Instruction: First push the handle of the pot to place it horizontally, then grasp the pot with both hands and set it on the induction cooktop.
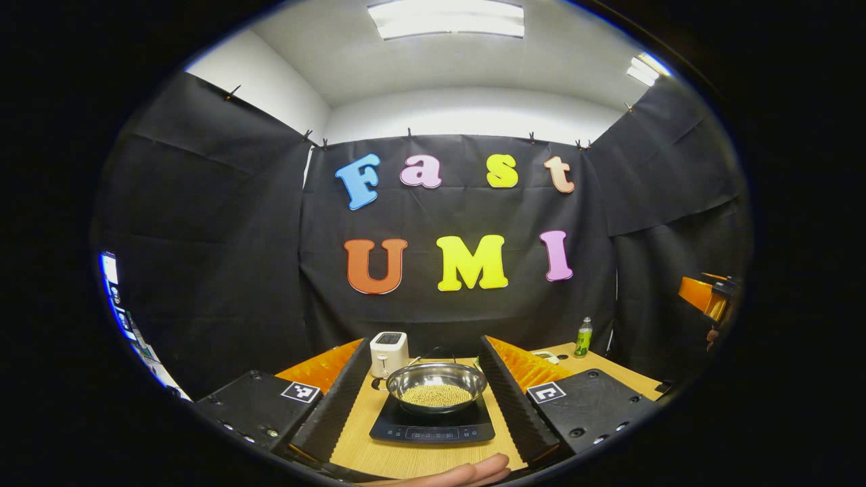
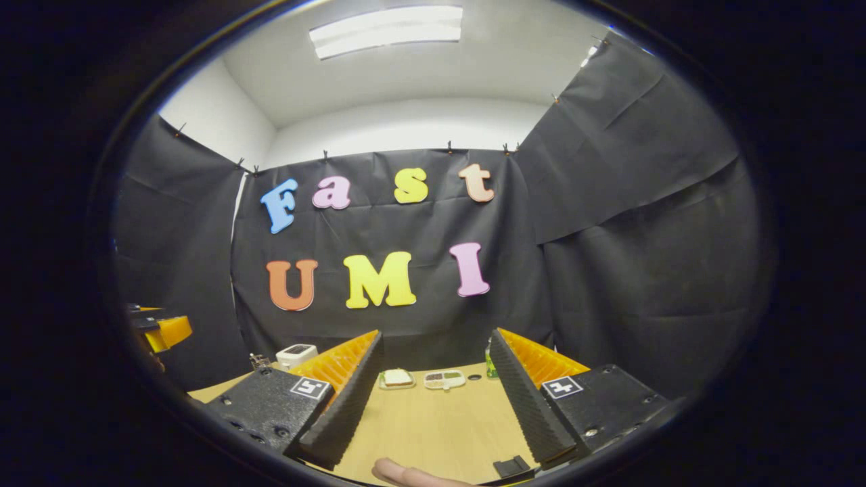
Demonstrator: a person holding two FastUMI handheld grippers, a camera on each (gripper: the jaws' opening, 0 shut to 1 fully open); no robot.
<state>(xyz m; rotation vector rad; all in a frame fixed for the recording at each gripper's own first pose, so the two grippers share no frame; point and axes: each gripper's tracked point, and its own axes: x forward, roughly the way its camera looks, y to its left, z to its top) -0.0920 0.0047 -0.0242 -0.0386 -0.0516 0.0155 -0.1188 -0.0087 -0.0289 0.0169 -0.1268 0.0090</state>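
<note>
Your left gripper [image 1: 433, 399] hangs back from the table [image 1: 358, 433] with its jaws spread wide and nothing between them. Framed between its fingers, the pot [image 1: 436, 387] sits on the cooktop [image 1: 433, 426], centred on the plate, with a heap of small yellowish grains in its bowl. A thin dark handle [image 1: 440, 352] arcs over the far rim; whether it stands up or lies flat is hard to tell from here. By how things lie, the pot looks already set down, so the wide jaws fit a release and pull-away. A fingertip [image 1: 473, 470] shows at the bottom edge, likely yours on the grip.

Your right gripper [image 2: 433, 406] is open too, holding nothing, aimed at bare tabletop well to the side of the pot. Past its fingers, two small dishes [image 2: 423, 379] sit near the back wall.

A white toaster [image 1: 388, 353] stands just behind the pot, to its left, and a green bottle [image 1: 583, 337] stands farther right at the back. If the handle needs checking, keep clear of the toaster when you reach in.
</note>
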